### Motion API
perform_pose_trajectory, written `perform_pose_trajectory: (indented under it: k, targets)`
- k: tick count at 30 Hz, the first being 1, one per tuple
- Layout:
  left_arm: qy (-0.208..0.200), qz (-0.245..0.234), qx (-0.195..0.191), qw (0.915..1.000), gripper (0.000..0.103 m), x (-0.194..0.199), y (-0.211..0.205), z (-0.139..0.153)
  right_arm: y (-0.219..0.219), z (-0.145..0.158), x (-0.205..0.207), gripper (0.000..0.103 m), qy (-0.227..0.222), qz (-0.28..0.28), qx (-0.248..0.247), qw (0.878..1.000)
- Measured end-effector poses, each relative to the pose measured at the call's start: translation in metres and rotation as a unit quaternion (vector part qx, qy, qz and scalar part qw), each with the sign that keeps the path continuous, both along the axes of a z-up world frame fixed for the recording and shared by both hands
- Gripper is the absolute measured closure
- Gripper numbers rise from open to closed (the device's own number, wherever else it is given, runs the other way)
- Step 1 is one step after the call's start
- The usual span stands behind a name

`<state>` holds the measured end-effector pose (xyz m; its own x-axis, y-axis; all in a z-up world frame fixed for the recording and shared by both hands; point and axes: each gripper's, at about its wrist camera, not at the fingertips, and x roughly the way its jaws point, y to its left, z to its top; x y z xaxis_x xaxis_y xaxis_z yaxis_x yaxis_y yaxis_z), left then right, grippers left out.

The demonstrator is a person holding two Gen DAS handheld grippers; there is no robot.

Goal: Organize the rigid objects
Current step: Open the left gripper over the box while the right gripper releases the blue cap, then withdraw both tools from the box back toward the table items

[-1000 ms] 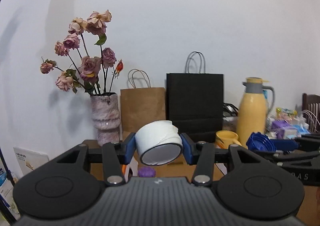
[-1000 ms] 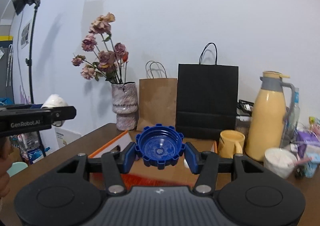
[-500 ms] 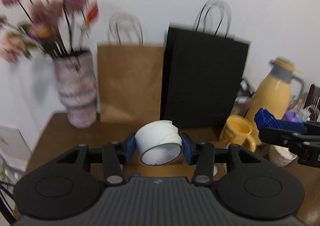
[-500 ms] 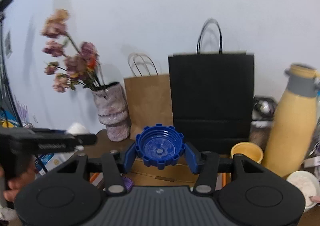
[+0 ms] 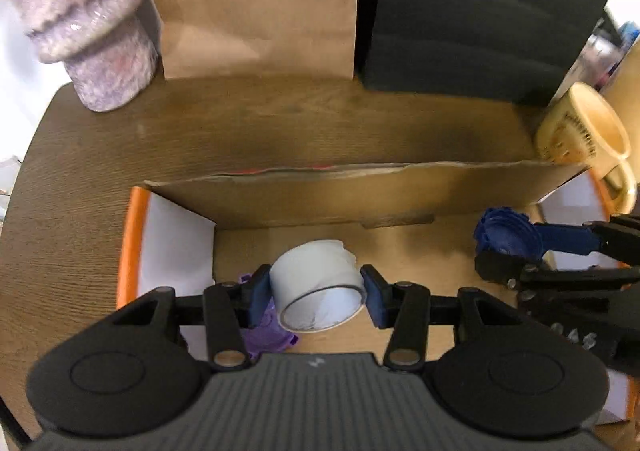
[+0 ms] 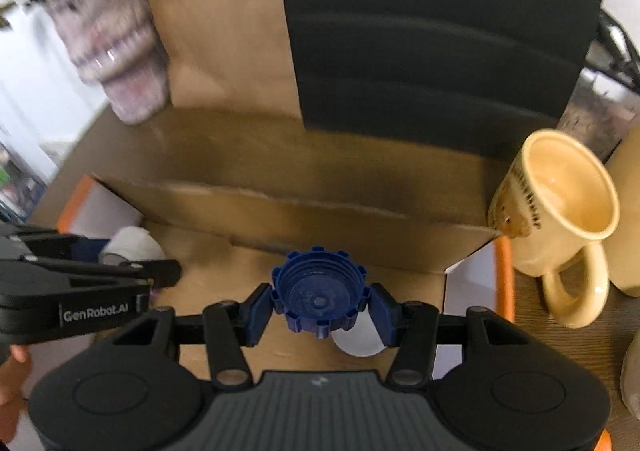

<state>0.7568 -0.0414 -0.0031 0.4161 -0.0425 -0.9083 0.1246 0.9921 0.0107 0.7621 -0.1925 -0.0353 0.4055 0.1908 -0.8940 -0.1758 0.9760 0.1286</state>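
Note:
My left gripper (image 5: 318, 289) is shut on a white tape roll (image 5: 316, 279) and holds it over the open cardboard box (image 5: 360, 187). A purple piece (image 5: 266, 335) lies on the box floor just under it. My right gripper (image 6: 320, 301) is shut on a blue ribbed cap (image 6: 318, 293), also over the box (image 6: 304, 219); the cap shows in the left wrist view (image 5: 506, 235) at the right. A white round object (image 6: 358, 343) lies in the box under the cap. The left gripper with the roll (image 6: 132, 243) shows at the left of the right wrist view.
A yellow mug (image 6: 560, 211) stands just right of the box. A brown paper bag (image 5: 256, 3), a black paper bag (image 5: 480, 11) and a mottled vase (image 5: 92, 27) stand behind the box on the wooden table (image 5: 80, 155).
Both grippers have tilted down and moved forward, from facing the wall to hanging over the open box. Each still holds its object.

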Motion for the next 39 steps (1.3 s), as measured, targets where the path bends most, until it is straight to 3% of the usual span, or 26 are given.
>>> perform_pose_trajectory:
  k: [4,6,9,14,17,21,27,31,35,39]
  targets:
    - [0.009,0.011,-0.005,0.9999,0.037,0.010,0.000,-0.012,0.008,-0.016,0.006,0.050,0.015,-0.006,-0.012,1.000]
    - [0.013,0.023,0.007,0.9996,0.022,0.013,0.000,-0.018,0.012,-0.019,0.008,0.051,0.018,-0.005,-0.028,0.999]
    - [0.022,0.030,-0.007,0.9993,0.020,0.012,0.006,-0.019,0.013,-0.016,0.007,0.042,0.004,-0.001,-0.037,0.999]
    - [-0.004,0.030,-0.016,0.9994,0.009,-0.005,0.013,0.012,-0.005,0.019,-0.006,0.022,-0.024,-0.017,-0.013,0.999]
    - [-0.031,0.036,-0.011,0.9988,0.000,-0.024,0.019,0.042,-0.012,0.045,-0.023,0.021,-0.038,-0.023,-0.011,0.999]
    - [-0.047,0.047,0.013,0.9977,0.000,-0.054,0.025,0.073,-0.023,0.079,-0.052,0.021,-0.052,-0.023,-0.019,0.998]
    - [-0.070,0.068,0.011,0.9952,0.000,-0.110,0.047,0.107,-0.043,0.121,-0.108,0.016,-0.077,-0.035,-0.012,0.996]
    - [-0.086,0.075,0.012,0.9934,0.000,-0.145,0.050,0.124,-0.046,0.132,-0.138,0.016,-0.088,-0.036,-0.012,0.995]
    - [-0.130,0.079,-0.010,0.9883,0.000,-0.184,0.051,0.131,-0.048,0.136,-0.175,0.015,-0.114,-0.033,-0.007,0.993]
    - [-0.175,0.096,0.017,0.9798,0.000,-0.228,0.051,0.125,-0.047,0.134,-0.216,0.015,-0.157,-0.033,-0.027,0.987]
